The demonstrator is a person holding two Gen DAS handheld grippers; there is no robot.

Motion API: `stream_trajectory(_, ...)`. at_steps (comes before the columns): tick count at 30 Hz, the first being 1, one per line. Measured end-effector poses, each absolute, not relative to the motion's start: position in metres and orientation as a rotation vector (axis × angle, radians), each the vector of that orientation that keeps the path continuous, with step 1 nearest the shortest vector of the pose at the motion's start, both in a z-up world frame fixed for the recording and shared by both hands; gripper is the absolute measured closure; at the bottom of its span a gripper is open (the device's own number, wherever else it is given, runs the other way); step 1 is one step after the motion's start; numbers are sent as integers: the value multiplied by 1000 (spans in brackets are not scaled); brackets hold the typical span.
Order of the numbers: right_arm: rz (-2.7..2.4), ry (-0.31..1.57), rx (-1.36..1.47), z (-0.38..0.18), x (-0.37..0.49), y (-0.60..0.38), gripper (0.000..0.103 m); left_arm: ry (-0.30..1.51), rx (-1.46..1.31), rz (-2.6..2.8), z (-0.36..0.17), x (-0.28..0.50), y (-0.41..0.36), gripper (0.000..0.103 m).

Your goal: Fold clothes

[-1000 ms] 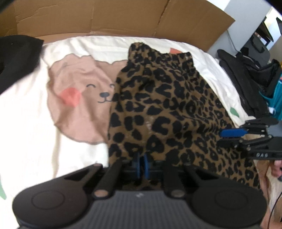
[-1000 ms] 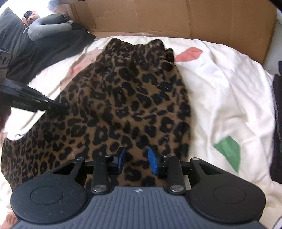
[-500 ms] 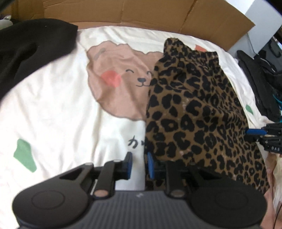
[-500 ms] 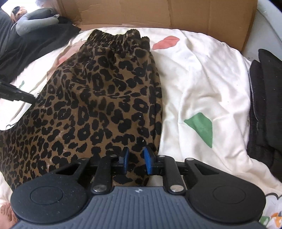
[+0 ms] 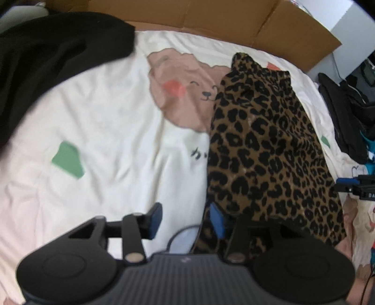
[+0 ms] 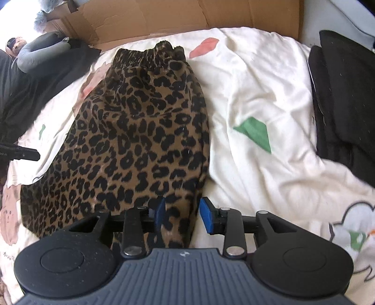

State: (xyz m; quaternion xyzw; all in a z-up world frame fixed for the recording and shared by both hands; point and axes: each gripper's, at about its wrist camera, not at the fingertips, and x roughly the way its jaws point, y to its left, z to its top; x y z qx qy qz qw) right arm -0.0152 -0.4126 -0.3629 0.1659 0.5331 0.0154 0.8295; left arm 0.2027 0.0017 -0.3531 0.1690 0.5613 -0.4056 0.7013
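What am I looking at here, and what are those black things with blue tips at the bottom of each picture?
There is no robot: a person holds a hand-held gripper in each hand, and each carries a wide-angle camera looking forward along its two blue-tipped fingers. One picture is from the left gripper, the other from the right gripper. The task is folding clothes. A leopard-print skirt lies on a cream bedsheet printed with a bear, with cardboard behind and dark clothes at the sides. Both sets of jaws stand open. The skirt's hem lies between the right ones and against one left finger, but neither grips it.
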Motion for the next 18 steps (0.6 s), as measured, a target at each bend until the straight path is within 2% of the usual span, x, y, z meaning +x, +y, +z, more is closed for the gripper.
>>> stream_trajectory(4, 36, 1149, 394, -361, -26, -415, 58, 1285, 351, -870, -352, 199, 22, 49)
stream_trajectory(6, 39, 1157, 410, -361, -31, -415, 58, 1304, 352, -843, -352, 196, 32, 43)
stream_trajectory(9, 50, 1175, 419, -364, -38, -412, 58, 1329, 340, -823, -352, 188, 48, 41)
stream_trajectory(18, 69, 1232, 455, -375, -52, -405, 58, 1395, 280, -778, -369, 167, 81, 41)
